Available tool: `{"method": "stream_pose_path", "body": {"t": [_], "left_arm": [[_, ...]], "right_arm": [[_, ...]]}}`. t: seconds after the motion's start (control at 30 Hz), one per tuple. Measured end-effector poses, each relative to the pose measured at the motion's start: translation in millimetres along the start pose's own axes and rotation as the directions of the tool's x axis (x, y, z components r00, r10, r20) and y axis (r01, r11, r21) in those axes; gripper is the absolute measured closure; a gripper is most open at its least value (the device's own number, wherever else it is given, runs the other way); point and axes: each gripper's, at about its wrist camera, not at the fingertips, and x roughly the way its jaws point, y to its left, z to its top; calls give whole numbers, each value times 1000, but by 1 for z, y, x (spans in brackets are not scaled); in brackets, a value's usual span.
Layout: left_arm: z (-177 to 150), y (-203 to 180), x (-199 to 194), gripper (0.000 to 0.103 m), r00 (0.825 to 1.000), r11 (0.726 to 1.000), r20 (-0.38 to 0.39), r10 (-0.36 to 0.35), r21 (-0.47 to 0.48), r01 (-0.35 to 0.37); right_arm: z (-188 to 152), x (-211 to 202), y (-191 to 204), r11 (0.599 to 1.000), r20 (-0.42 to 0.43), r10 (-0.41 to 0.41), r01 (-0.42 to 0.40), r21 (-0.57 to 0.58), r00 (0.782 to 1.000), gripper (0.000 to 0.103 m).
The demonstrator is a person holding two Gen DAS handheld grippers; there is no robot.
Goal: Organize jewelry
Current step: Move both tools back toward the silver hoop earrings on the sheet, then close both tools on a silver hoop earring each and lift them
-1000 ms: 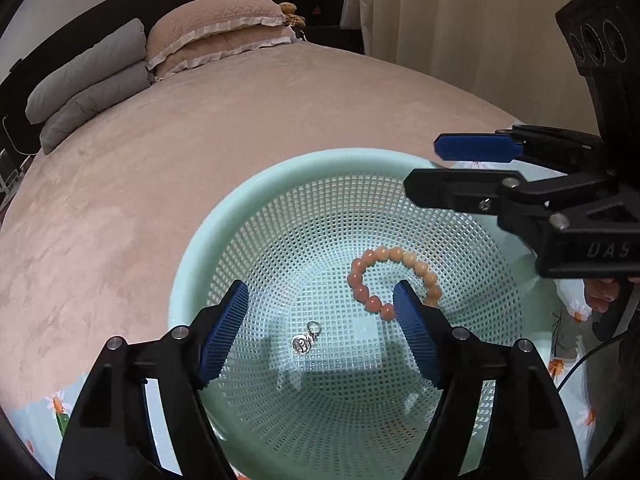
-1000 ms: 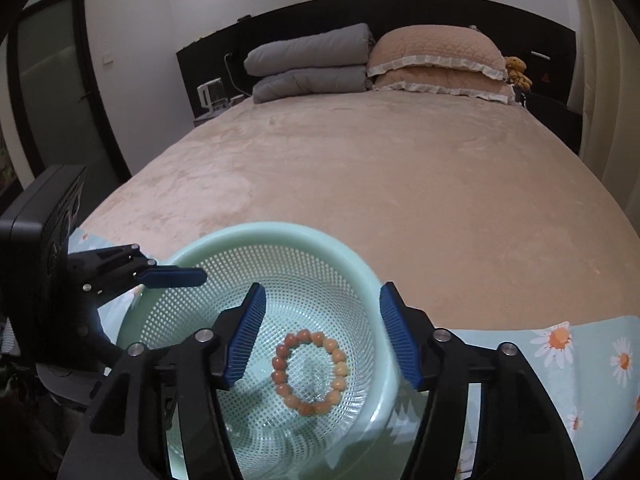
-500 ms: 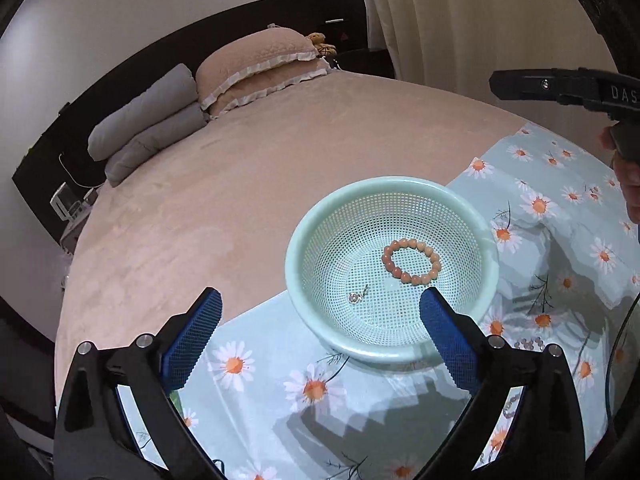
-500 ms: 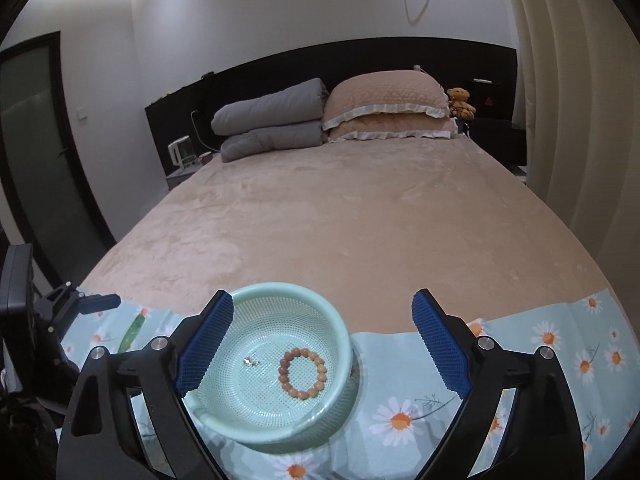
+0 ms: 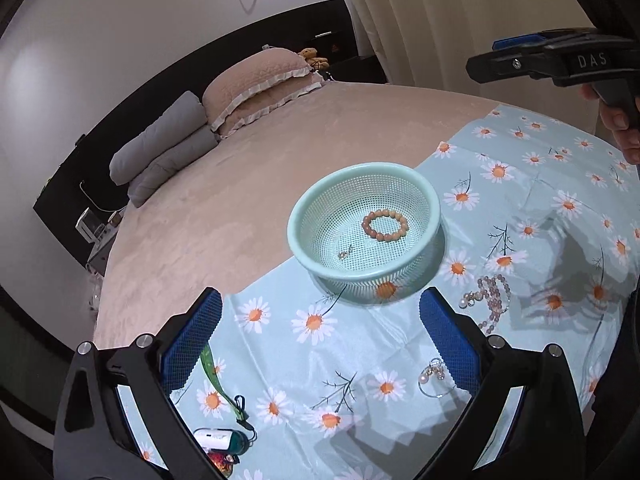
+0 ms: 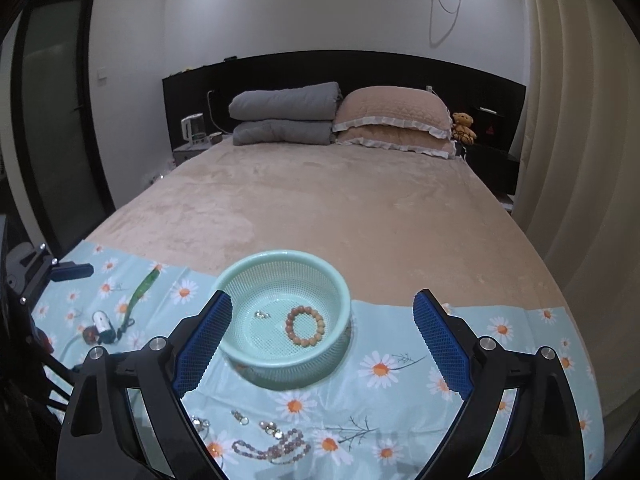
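Note:
A mint mesh basket stands on a daisy-print cloth at the foot of the bed. Inside lie an orange bead bracelet and a small silver earring. On the cloth near me lie a pink bead necklace, pearl earrings and small studs. My left gripper is open, raised and back from the basket, holding nothing. My right gripper is open too, empty, above the basket's near side.
A green lanyard, a small white device and a red item lie at the cloth's left end. Pillows and a teddy bear sit at the headboard. Curtains hang on the right.
Both grippers have pulled up and back from inside the basket and their jaws have spread wide. The bracelet and earring stay in the basket. More cloth and jewelry have come into view.

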Motion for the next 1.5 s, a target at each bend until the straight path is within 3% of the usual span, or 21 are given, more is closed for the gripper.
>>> {"method": "stream_pose_path", "body": {"t": [0.3, 0.47, 0.83, 1.0, 1.13, 1.27, 1.4, 1.43, 1.47, 1.5], "left_arm": [[-45, -6, 6, 6, 997, 995, -76, -28, -95, 21], [-76, -18, 26, 6, 990, 993, -123, -68, -102, 55], [-120, -51, 75, 6, 962, 979, -190, -196, -85, 183], [-123, -61, 92, 6, 948, 965, -183, -260, -92, 246], [-121, -63, 108, 6, 936, 953, -186, -300, -109, 284], [-120, -62, 119, 6, 921, 934, -169, -350, -132, 331], [-119, -65, 121, 6, 922, 932, -148, -357, -115, 343], [-118, -67, 121, 6, 923, 933, -145, -357, -104, 344], [-116, -68, 120, 8, 923, 933, -138, -359, -95, 348], [-115, -69, 120, 10, 921, 930, -133, -367, -89, 358]], "right_arm": [[-52, -5, 42, 982, -83, -29, 13, -189, 996, 15], [-91, 2, 59, 964, -143, 0, -38, -263, 990, 15], [-178, 29, 91, 945, -288, 104, -184, -269, 952, 15], [-210, 47, 101, 917, -325, 201, -294, -268, 924, 15], [-221, 56, 110, 894, -313, 249, -342, -289, 916, 15], [-223, 64, 108, 895, -285, 311, -381, -231, 906, 17], [-223, 73, 107, 893, -273, 358, -413, -179, 893, 16], [-222, 73, 108, 893, -269, 358, -412, -181, 894, 19], [-221, 73, 108, 894, -261, 356, -408, -183, 897, 33], [-220, 73, 108, 897, -256, 352, -403, -183, 900, 38]]}}
